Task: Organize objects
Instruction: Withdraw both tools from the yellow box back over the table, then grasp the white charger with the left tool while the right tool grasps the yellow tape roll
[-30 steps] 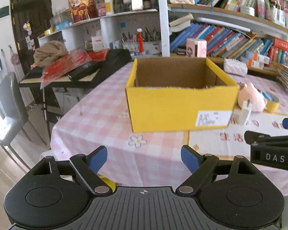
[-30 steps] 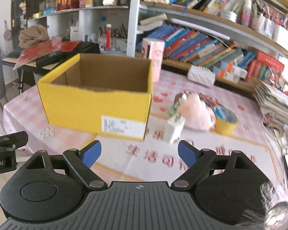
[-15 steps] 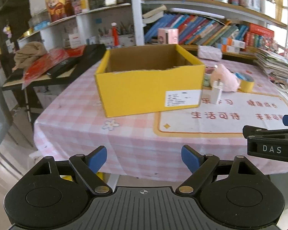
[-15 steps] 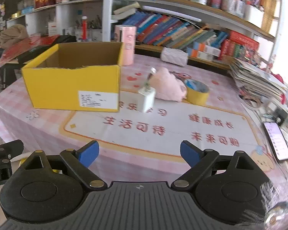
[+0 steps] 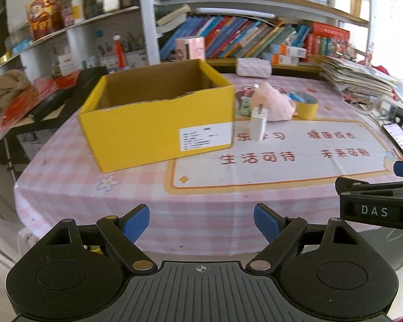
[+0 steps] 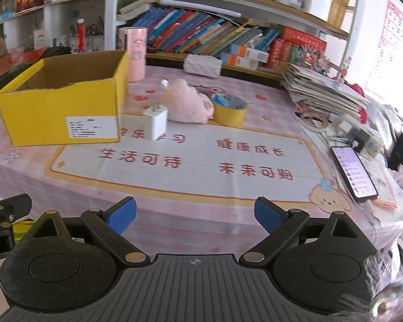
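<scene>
An open yellow cardboard box (image 5: 158,123) (image 6: 64,104) stands on the pink checked table, its inside looking bare. Right of it stand a white charger plug (image 5: 259,124) (image 6: 155,122), a pink plush toy (image 5: 274,102) (image 6: 186,104) and a yellow tape roll (image 5: 305,106) (image 6: 229,110). My left gripper (image 5: 201,222) hangs open before the table's front edge, nothing between its fingers. My right gripper (image 6: 194,213) is over the front edge, its jaws opening, with nothing between them. The right gripper's side shows in the left wrist view at the right edge.
A phone (image 6: 353,171) lies at the table's right side beside a stack of papers (image 6: 325,91). A pink cylinder (image 6: 135,53) and a white pouch (image 6: 202,65) stand behind. Bookshelves (image 5: 255,37) line the back. A keyboard stand with clutter (image 5: 40,96) sits left.
Both views have swung to the right and drawn back: the yellow box shifted left in frame, and the phone and papers came into sight. The right gripper's fingers spread a little wider.
</scene>
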`<move>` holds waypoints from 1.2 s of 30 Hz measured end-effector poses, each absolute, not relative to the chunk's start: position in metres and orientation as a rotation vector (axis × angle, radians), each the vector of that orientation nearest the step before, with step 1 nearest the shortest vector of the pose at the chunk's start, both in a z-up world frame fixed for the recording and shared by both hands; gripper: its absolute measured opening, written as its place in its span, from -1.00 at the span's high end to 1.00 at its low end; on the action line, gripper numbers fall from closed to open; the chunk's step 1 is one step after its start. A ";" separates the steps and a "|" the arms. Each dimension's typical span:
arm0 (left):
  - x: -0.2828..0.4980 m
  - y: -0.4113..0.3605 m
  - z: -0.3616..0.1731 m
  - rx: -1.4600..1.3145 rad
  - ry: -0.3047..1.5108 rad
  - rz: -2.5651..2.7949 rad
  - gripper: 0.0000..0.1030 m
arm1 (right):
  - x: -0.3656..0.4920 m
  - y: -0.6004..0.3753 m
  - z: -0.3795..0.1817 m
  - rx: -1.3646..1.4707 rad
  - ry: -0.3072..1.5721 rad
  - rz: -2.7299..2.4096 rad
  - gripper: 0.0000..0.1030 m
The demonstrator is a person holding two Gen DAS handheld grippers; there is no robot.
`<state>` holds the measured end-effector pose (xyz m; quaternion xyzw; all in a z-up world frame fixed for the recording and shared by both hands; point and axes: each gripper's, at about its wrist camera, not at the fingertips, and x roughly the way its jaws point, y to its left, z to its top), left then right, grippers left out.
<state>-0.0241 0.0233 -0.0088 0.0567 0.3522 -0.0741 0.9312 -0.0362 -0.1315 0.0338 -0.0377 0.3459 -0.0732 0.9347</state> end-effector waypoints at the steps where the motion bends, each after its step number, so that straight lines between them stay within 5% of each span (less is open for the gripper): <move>1: -0.023 0.020 -0.009 0.120 0.721 -0.161 -0.69 | -0.036 -0.135 0.034 -0.073 0.710 -0.161 -0.85; 36: 0.084 -0.085 -0.004 0.131 0.687 -0.212 -0.67 | 0.076 -0.231 0.043 -0.040 0.707 -0.122 -0.84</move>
